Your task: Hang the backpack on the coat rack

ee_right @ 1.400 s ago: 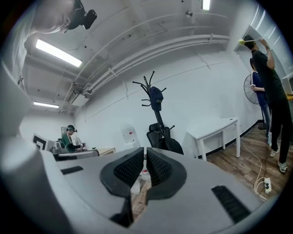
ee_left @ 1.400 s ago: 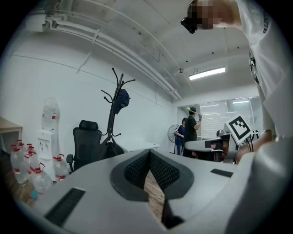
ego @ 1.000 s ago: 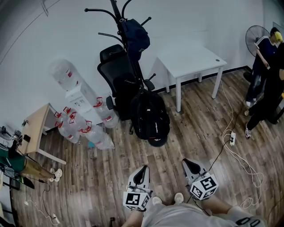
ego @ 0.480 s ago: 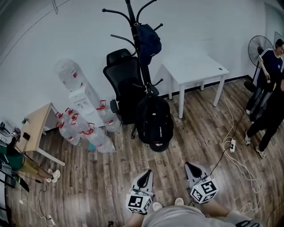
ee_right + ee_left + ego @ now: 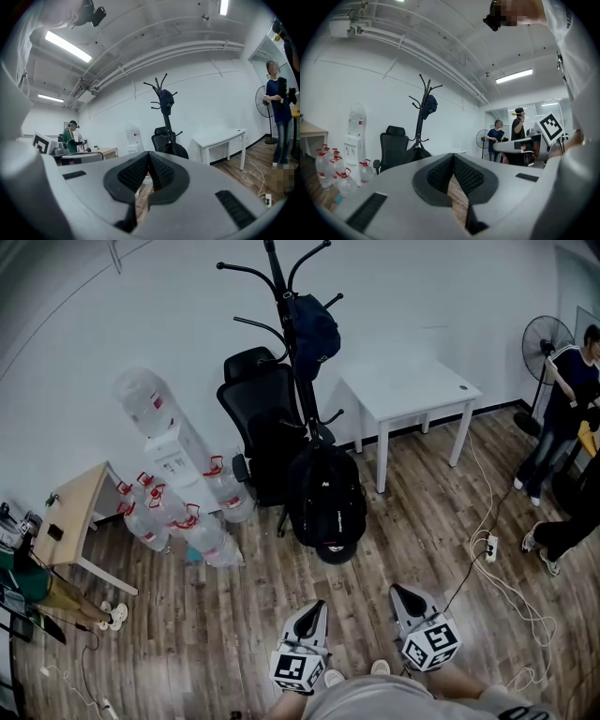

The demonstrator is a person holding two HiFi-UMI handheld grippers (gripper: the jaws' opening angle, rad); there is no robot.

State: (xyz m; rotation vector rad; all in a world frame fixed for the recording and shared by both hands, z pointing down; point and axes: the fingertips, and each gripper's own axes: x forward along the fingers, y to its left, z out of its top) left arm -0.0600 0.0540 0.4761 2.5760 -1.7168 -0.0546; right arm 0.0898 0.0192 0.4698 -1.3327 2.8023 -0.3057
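Wood-plank flooring (image 5: 234, 615) runs under the person's feet, and nearest the camera both claws point level toward the far wall. The grey left gripper (image 5: 317, 607), with a square-marker cube (image 5: 298, 669) on its back, has its jaws pressed together. Its own view shows the ribbed black pads (image 5: 466, 176) meeting at the tip with nothing between them. The grey right gripper (image 5: 397, 591) beside it is likewise closed on nothing.

To their right, a white power strip (image 5: 488, 542) with a looping white cable lies on the planks. Farther on, well apart from both claws, the black fabric backpack (image 5: 325, 498) sits low against the pole of the black metal coat rack (image 5: 280, 277). Its bottom is close to the floor, but it is not clear whether it hangs from a low hook or rests on the planks.

Left of it, a cluster of clear plastic water bottles with red caps (image 5: 178, 521) gathers round a white water dispenser (image 5: 173, 454). A black office chair (image 5: 262, 413) stands behind the backpack, just beside the rack's pole. High on the rack, a dark blue bag (image 5: 314, 329) hangs from an upper hook.

A white rectangular table (image 5: 408, 385) stands against the white wall to the right. At the far right, a person in dark clothes (image 5: 565, 395) stands by a black pedestal fan (image 5: 547, 338).
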